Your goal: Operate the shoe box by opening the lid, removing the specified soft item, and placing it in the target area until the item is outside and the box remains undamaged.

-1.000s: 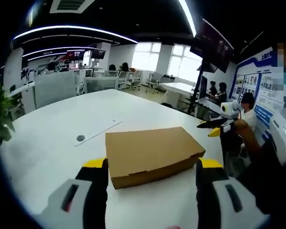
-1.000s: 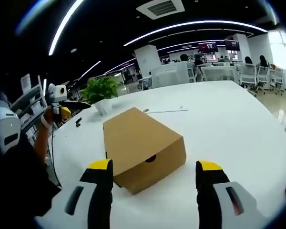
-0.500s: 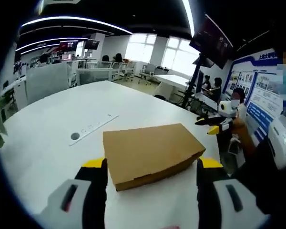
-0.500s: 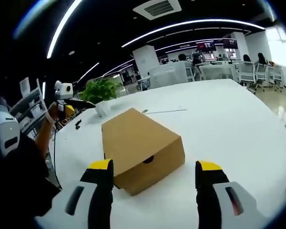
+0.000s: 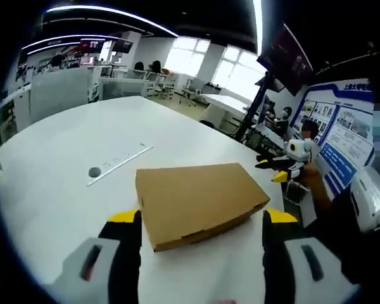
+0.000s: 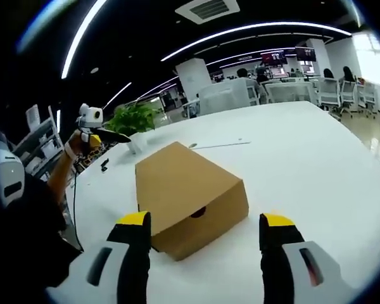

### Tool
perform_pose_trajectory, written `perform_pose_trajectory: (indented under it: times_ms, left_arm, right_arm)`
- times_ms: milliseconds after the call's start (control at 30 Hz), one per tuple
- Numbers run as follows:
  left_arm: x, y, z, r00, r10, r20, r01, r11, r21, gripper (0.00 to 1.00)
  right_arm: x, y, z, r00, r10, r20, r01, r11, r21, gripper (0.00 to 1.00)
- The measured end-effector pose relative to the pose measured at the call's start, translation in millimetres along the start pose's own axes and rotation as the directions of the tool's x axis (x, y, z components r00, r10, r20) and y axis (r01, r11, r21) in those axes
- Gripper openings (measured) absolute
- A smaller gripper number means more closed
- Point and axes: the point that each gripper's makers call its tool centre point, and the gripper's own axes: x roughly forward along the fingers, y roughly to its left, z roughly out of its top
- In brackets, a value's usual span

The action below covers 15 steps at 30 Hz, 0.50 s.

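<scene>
Since a second ago the left gripper view has tipped down a little, so the ceiling lights have slid up out of the top and the plant at its left edge has gone; that is the camera moving, while the shoe box [image 5: 199,201] lies as it did, lid shut. In the right gripper view the other tool has climbed slightly against the shelving behind it.

The left tool [image 5: 201,218] hangs above the desk [image 5: 57,171] with its yellow-tipped jaws spread wide, one on each side of the near end of the box and not touching it. The right tool [image 6: 201,221] is spread the same way, its jaws flanking the box's short end, where a dark finger hole sits in the cardboard wall; no contact there either.

The shoe box [image 6: 187,193] is plain brown cardboard and rests flat on the white desk, near the edge closest to the person. Beyond it, toward the middle of the desk, lie a long white strip [image 5: 121,163] and a small grey round cap [image 5: 94,171]. A potted plant [image 6: 134,120] stands near the far left edge of the desk in the right gripper view.

Past the desk are office chairs, other tables, bright windows and a blue wall board [image 5: 342,136].
</scene>
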Motion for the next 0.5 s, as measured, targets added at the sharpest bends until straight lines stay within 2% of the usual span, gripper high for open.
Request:
perform_pose_trajectory:
  times_ms: [333, 500]
  left_arm:
    - [3, 9.4, 7.9, 1.000, -0.015, 0.002, 0.015, 1.000, -0.005, 0.81]
    - [6, 16.0, 7.0, 1.000, -0.015, -0.021, 0.015, 1.000, -0.020, 0.81]
  right_arm:
    - [-2, -3, 0.8, 1.000, -0.018, 0.003, 0.018, 1.000, 0.008, 0.72]
    - [-3, -5, -0.6, 1.000, -0.022, 0.003, 0.022, 1.000, 0.013, 0.71]
